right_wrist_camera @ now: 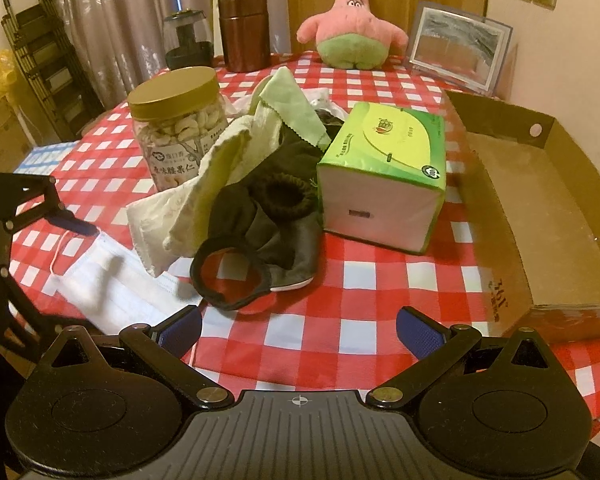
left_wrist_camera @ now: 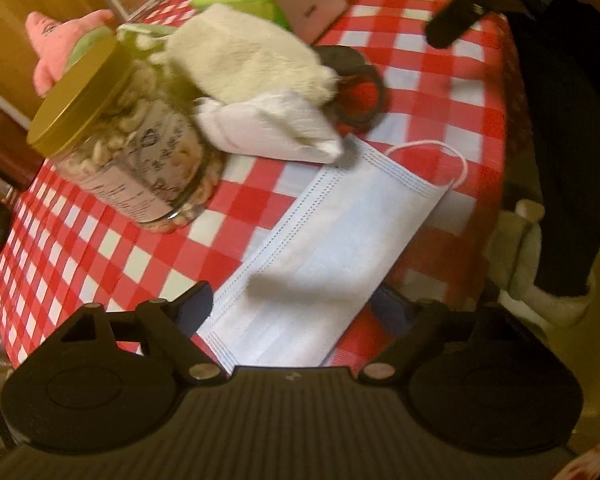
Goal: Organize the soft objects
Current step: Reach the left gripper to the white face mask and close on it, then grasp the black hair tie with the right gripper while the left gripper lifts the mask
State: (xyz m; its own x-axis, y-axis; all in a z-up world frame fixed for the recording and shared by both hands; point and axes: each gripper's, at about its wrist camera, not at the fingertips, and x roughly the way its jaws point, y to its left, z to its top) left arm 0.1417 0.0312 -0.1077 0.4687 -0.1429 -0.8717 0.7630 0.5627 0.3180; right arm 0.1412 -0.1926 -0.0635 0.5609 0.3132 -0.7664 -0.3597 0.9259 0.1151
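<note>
Nearest the left wrist camera, the left tongs point(left_wrist_camera: 296, 312) stand spread at the bottom of the frame, their dark blue pads on either side of the near end of a pale blue pleated face mask point(left_wrist_camera: 332, 240) with white ear loops; the pads do not press on it. The mask lies flat on the red-and-white checked tabletop point(left_wrist_camera: 440, 68), running from bottom centre toward the middle right. Above it, in the centre, sits a heap of soft things: a folded white cloth point(left_wrist_camera: 268, 128), a cream fuzzy cloth point(left_wrist_camera: 244, 60) on top, and a black fabric mask point(left_wrist_camera: 360, 96) just right of them. A clear plastic jar of cashews with a gold lid point(left_wrist_camera: 132, 136) stands at the left, touching the heap. In the right wrist view, the right tongs point(right_wrist_camera: 298, 330) are spread with nothing between them, low in the frame above bare checked cloth. A green tissue pack point(right_wrist_camera: 384, 172) stands right of centre, an open cardboard tray point(right_wrist_camera: 540, 216) fills the right side, and a pink star-shaped plush toy point(right_wrist_camera: 352, 32) sits at the top.
</note>
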